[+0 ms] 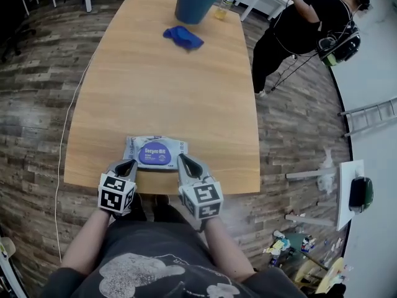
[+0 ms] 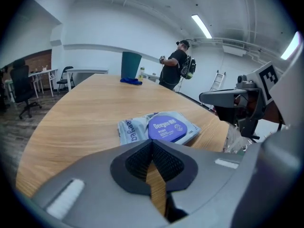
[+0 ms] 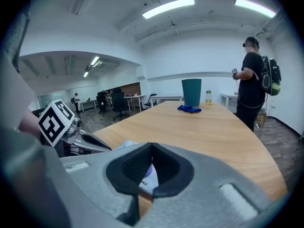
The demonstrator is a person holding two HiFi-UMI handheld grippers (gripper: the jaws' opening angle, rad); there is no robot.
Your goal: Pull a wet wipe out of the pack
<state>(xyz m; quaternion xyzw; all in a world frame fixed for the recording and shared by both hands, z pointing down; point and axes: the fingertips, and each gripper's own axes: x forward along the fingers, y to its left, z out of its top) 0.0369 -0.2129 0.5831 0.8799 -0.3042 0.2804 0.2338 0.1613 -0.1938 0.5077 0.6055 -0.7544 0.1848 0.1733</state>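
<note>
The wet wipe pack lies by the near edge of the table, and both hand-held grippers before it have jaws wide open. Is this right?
Not quite: both gripper views show the jaws shut and empty. The wet wipe pack does lie by the near edge of the table, with the left hand-held gripper and right hand-held gripper before it.

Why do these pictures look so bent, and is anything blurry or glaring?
Head view: the wide lens bows the table edges; the light is even and the wet wipe pack is sharp. Left gripper view: dark rounded corners, the pack's label legible. Right gripper view: the ceiling light strips blow out white, and the corners are dark too.
</note>
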